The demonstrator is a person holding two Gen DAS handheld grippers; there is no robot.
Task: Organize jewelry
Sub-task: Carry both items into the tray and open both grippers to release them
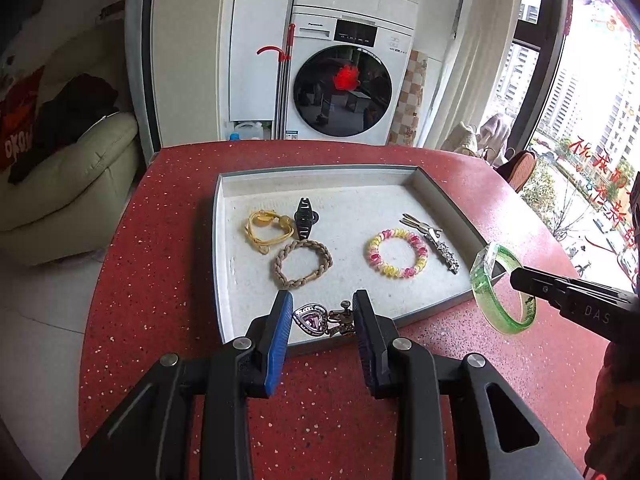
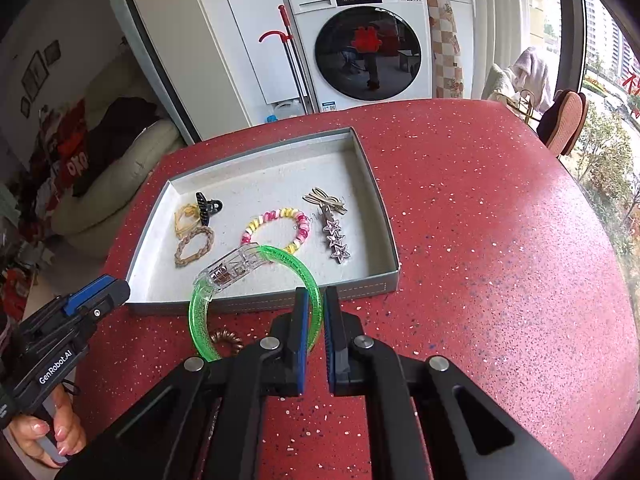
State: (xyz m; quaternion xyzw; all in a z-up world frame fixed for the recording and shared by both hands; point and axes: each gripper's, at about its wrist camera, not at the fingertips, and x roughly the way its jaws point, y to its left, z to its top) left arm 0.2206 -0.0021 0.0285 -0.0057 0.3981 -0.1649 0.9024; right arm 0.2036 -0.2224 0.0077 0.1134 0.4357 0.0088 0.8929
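Note:
A grey tray (image 1: 218, 248) with a white lining sits on the red table. In it lie a yellow cord bracelet (image 1: 262, 230), a black claw clip (image 1: 306, 218), a braided beige band (image 1: 303, 264), a pink-yellow bead bracelet (image 1: 396, 253), a star hair clip (image 1: 440, 246) and a heart charm piece (image 1: 320, 318). My left gripper (image 1: 322, 316) is open, its jaws either side of the charm piece. My right gripper (image 2: 316, 312) is shut on a green bangle (image 2: 256, 292) and holds it above the table, at the tray's near edge; the bangle also shows in the left wrist view (image 1: 502, 288).
A brown spiral hair tie (image 2: 226, 340) lies on the red table (image 2: 480, 240) in front of the tray (image 2: 384, 200). A washing machine (image 1: 344, 80) stands behind the table, a sofa (image 1: 60, 176) to the left, a chair (image 2: 564, 124) and window to the right.

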